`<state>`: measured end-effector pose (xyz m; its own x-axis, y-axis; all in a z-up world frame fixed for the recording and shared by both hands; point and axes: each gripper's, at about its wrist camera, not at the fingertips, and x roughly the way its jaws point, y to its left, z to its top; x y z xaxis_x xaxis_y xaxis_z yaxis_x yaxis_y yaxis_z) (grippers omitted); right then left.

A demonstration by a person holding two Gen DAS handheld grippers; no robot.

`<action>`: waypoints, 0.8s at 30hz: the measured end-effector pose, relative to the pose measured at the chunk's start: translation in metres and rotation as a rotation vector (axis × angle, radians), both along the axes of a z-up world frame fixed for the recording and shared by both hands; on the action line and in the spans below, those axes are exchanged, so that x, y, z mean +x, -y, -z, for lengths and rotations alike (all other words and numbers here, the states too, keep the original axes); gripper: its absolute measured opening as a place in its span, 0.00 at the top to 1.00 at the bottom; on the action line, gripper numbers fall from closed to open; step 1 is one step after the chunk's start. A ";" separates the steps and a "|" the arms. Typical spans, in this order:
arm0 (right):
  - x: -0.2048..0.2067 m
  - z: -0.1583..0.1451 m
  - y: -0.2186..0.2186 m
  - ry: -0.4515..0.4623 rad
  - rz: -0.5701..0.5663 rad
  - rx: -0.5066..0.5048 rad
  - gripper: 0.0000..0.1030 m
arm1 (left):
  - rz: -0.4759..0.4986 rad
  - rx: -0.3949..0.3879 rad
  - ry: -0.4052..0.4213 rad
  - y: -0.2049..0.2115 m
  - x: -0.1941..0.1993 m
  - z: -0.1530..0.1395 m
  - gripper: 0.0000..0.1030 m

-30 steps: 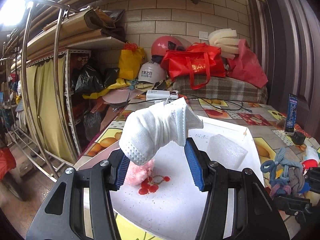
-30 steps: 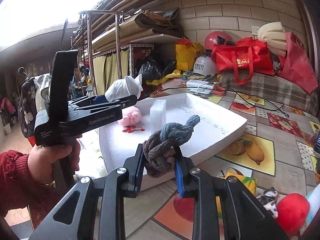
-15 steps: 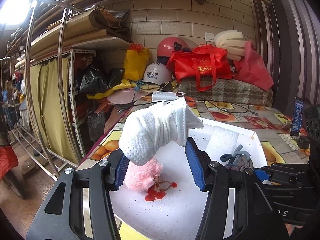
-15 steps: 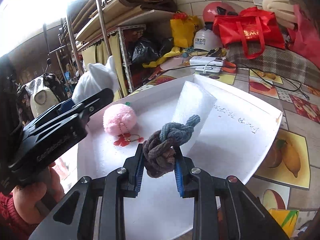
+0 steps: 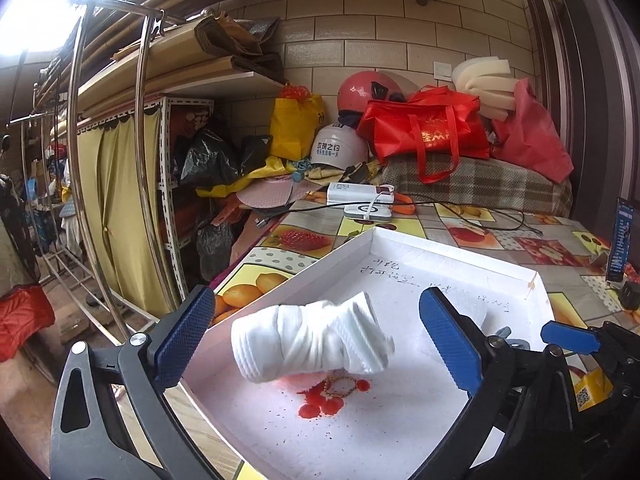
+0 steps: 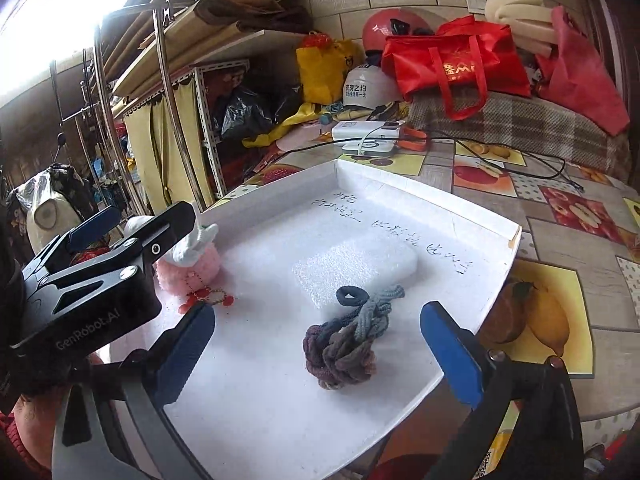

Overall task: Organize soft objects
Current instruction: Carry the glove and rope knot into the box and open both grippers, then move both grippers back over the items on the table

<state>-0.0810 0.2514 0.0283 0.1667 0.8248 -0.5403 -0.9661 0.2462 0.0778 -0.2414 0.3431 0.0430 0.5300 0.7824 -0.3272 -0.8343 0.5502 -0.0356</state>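
Note:
A white foam tray lies on the fruit-print table. My left gripper is open; the white rolled sock lies free between its jaws, resting on a pink plush ball with a red charm. My right gripper is open; the knotted grey-brown rope lies loose in the tray between its jaws, against a white foam block. The sock also shows in the right wrist view behind the left gripper.
Chargers and a black cable lie on the table behind the tray. Helmets, a red bag and a plaid cushion stand at the back wall. A metal rack with yellow curtain stands left of the table.
Both grippers opened. The sock dropped from the left gripper onto the pink ball. The rope dropped from the right gripper into the tray by the foam block.

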 end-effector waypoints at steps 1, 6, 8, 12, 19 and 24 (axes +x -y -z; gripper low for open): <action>-0.002 -0.001 0.001 0.012 -0.003 0.005 0.00 | -0.004 0.008 -0.003 0.001 0.000 0.000 0.00; -0.011 -0.005 0.004 0.071 -0.015 0.035 0.00 | -0.028 0.014 0.007 0.001 -0.003 -0.001 0.00; -0.013 -0.006 0.006 0.079 -0.015 0.043 0.00 | -0.042 0.009 0.013 0.000 -0.005 -0.001 0.00; -0.019 -0.007 0.012 0.105 -0.010 0.063 0.00 | -0.048 0.019 0.024 0.002 -0.008 -0.001 0.00; -0.043 -0.011 0.029 0.229 0.030 0.097 0.00 | -0.075 0.023 0.042 0.004 -0.012 -0.002 0.00; -0.044 -0.012 0.044 0.213 0.017 0.129 0.00 | -0.079 0.019 0.044 0.009 -0.014 -0.002 0.00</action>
<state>-0.1246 0.2075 0.0400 0.2799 0.8806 -0.3824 -0.9599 0.2639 -0.0950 -0.2557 0.3343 0.0447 0.4803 0.8279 -0.2895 -0.8727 0.4841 -0.0635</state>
